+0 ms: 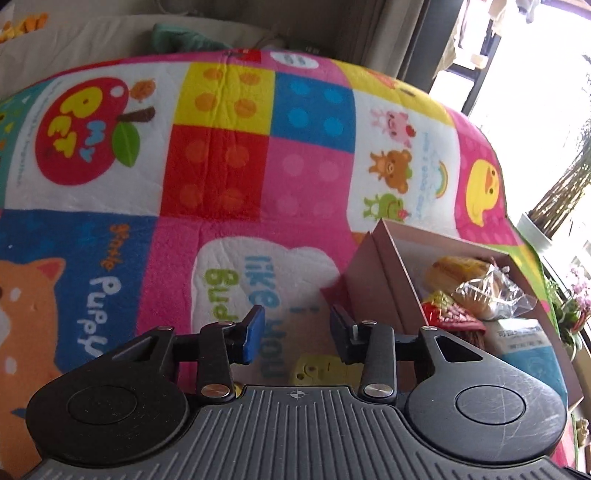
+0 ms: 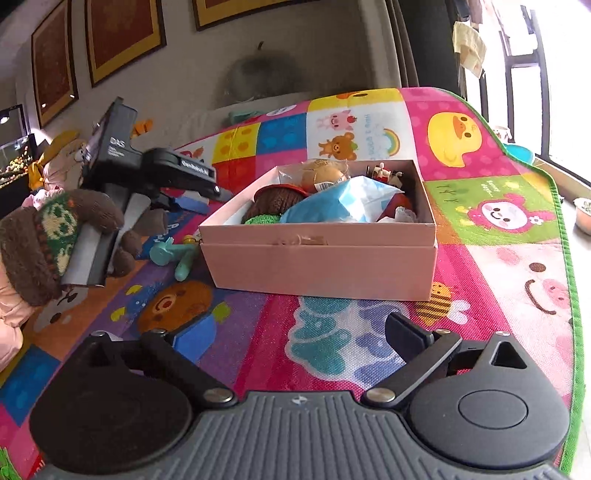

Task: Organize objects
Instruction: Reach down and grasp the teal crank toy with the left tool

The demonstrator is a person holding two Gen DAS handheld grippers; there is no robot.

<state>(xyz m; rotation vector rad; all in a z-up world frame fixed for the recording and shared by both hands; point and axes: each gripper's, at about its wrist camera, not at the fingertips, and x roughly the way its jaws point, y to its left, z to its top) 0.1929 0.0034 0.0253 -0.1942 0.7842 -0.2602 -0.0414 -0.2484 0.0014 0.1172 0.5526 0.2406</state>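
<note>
A pink cardboard box (image 2: 321, 258) stands on a colourful play mat (image 2: 498, 266). It holds several items: a blue-and-white packet (image 2: 343, 206), a brown knitted toy (image 2: 273, 203) and a bagged bun (image 2: 325, 173). In the left wrist view the box (image 1: 391, 266) is at the right. My left gripper (image 1: 295, 332) is open and empty, left of the box, above a small yellow toy (image 1: 317, 369) on the mat. It also shows in the right wrist view (image 2: 192, 184). My right gripper (image 2: 295, 336) is open and empty, in front of the box. A teal toy (image 2: 177, 254) lies left of the box.
The mat (image 1: 221, 147) covers the surface; its green edge (image 2: 569, 258) runs along the right. A bowl (image 2: 583, 218) stands past that edge. Plush toys (image 2: 48, 240) sit at the left. Framed pictures (image 2: 122, 33) hang on the wall behind.
</note>
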